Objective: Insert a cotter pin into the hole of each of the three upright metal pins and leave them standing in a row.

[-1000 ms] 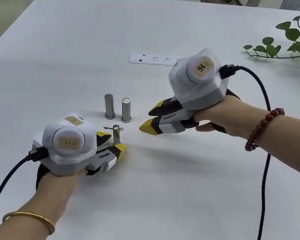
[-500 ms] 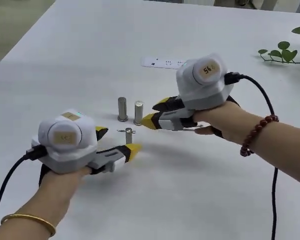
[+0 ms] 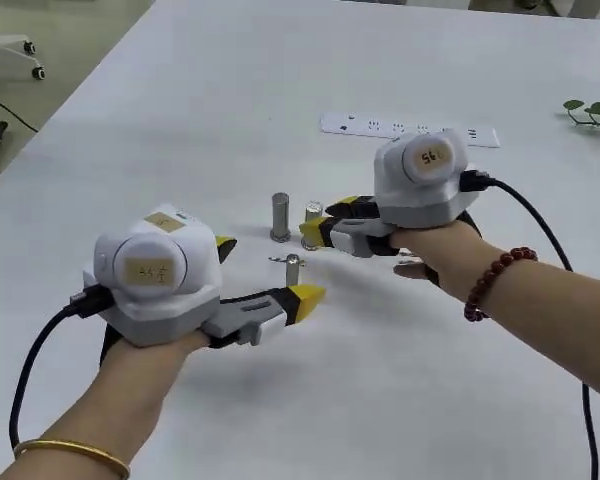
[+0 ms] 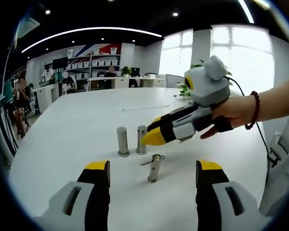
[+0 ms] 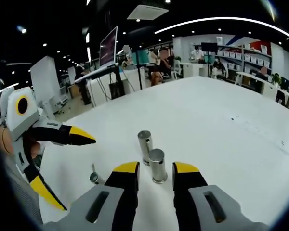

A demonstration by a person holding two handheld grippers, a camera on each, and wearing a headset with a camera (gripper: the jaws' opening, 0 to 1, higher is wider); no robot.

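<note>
Moved in since a second ago, the right tool (image 3: 315, 232) sits, jaws apart, at one of two bare pins (image 3: 313, 212) behind the finished pin (image 3: 293, 268) with its cotter pin (image 4: 145, 162); the left tool (image 3: 267, 271) gapes before it.

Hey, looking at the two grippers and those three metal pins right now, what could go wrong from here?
1. The right gripper has its open jaws either side of one bare pin. The second bare pin stands close behind it, so a skewed grab could topple both.
2. The left gripper is open around the fitted pin. A careless sweep might snag its protruding cotter pin.
</note>
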